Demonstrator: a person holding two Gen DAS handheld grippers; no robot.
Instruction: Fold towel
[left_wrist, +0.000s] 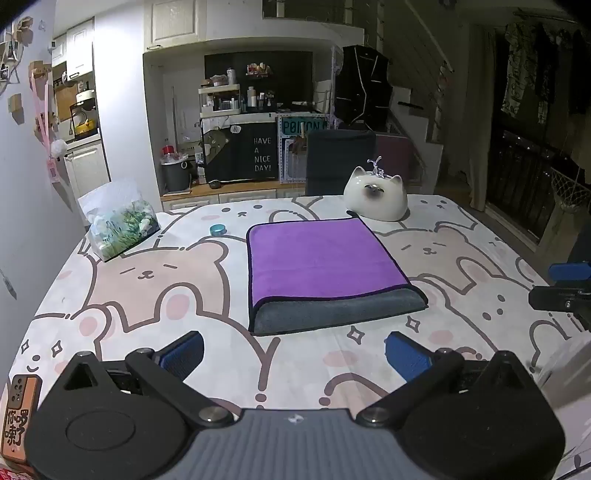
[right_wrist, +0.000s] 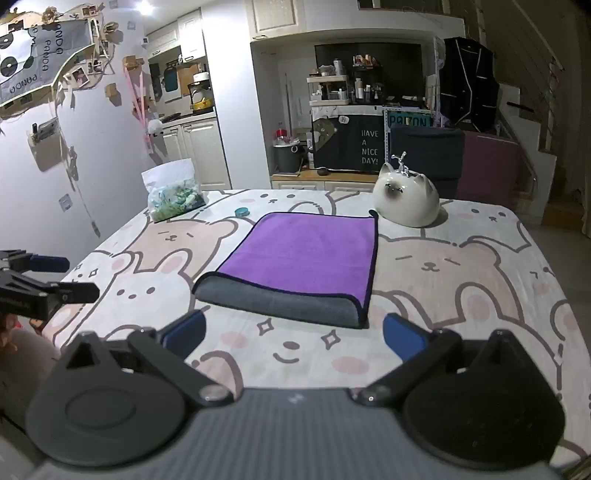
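Note:
A purple towel with a grey underside lies folded flat in the middle of the table; it also shows in the right wrist view. Its near grey fold faces me. My left gripper is open and empty, hovering just short of the towel's near edge. My right gripper is open and empty, also just short of that edge. The right gripper shows at the right edge of the left wrist view, and the left gripper at the left edge of the right wrist view.
The table carries a bear-print cloth. A white ceramic cat sits just behind the towel. A clear bag of green items and a small teal cap lie at the back left. A phone lies at the near left.

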